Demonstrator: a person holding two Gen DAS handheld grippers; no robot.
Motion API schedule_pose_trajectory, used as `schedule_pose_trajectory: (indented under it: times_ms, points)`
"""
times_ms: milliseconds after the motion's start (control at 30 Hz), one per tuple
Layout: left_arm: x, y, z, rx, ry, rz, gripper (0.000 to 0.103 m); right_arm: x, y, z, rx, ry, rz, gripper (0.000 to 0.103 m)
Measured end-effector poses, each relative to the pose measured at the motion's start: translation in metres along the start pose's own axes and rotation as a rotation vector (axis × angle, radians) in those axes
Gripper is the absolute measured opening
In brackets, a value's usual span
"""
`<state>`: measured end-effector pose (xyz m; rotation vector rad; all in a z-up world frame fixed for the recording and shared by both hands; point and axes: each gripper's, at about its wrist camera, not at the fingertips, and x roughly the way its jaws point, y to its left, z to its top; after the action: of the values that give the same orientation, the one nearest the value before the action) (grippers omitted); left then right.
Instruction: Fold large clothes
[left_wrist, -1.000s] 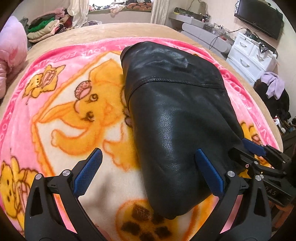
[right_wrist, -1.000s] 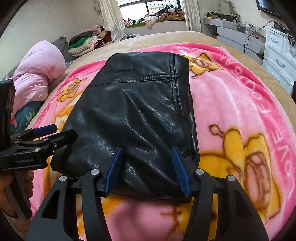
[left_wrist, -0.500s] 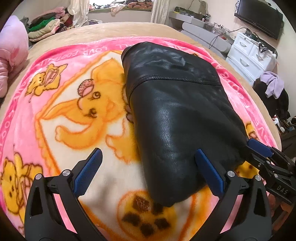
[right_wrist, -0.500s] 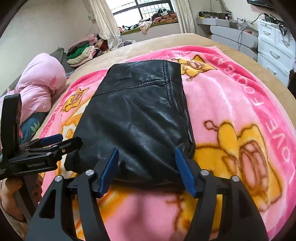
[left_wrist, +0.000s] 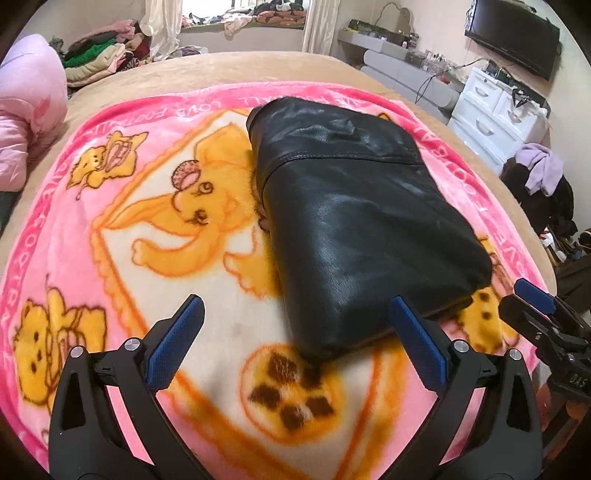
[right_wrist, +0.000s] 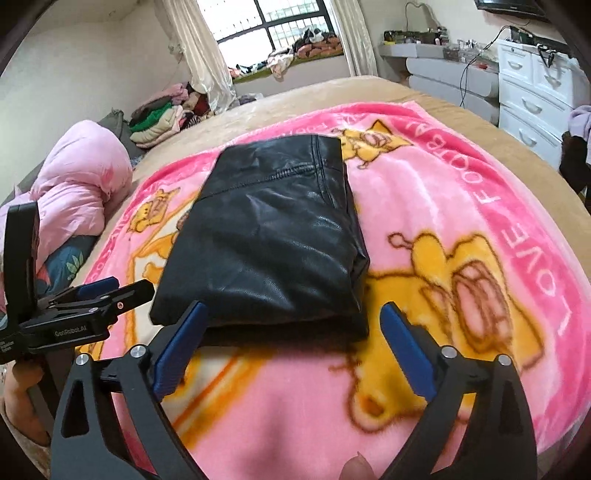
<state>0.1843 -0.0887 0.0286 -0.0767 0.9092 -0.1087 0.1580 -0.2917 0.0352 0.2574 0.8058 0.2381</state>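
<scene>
Both wrist views are showing a black leather jacket (left_wrist: 354, 236) lying as a compact folded bundle on a pink cartoon blanket (left_wrist: 110, 229) that is covering a tan bed (left_wrist: 229, 66); its seamed end is pointing toward the window and its rounded fold is facing the viewer. The left hand-held gripper (left_wrist: 295, 332) is hovering near the bundle's near left corner with its 2 blue-padded fingers (left_wrist: 177, 343) spread wide and gripping nothing; in this view the right-side finger is overlapping the jacket's near edge, though contact cannot be confirmed. The right hand-held gripper (right_wrist: 291, 339) is likewise standing wide open and empty, just short of the near edge, its 2 fingers bracketing the width of the bundle. Each tool is also appearing in the other's view, the right one at the far right edge (left_wrist: 535, 310) and the left one at the left edge (right_wrist: 92, 295), so the 2 are flanking the near end of the jacket. Judging from the tidy rectangular shape and the released jaws, the folding is probably at or near completion, and the open stance is suggesting either a release or readiness for a last tuck. A pink quilt (right_wrist: 77, 184), a pile of clothes (right_wrist: 159, 122) and a white dresser (right_wrist: 535, 85) are sitting around the bed, well apart from the work.
</scene>
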Motion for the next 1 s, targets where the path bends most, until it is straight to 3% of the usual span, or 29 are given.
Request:
schedule_pose_trajectory:
  times_ms: [467,1000]
  points:
    - [-0.053,-0.008,-0.055,0.003,-0.121,-0.02,0.095,-0.067,0.03,-0.038,-0.113,-0.16,-0.063,0.098]
    - [-0.09,-0.013,-0.094,0.012,-0.188,-0.032,0.094,-0.098,0.059,-0.078,-0.177,-0.218,-0.073,0.098]
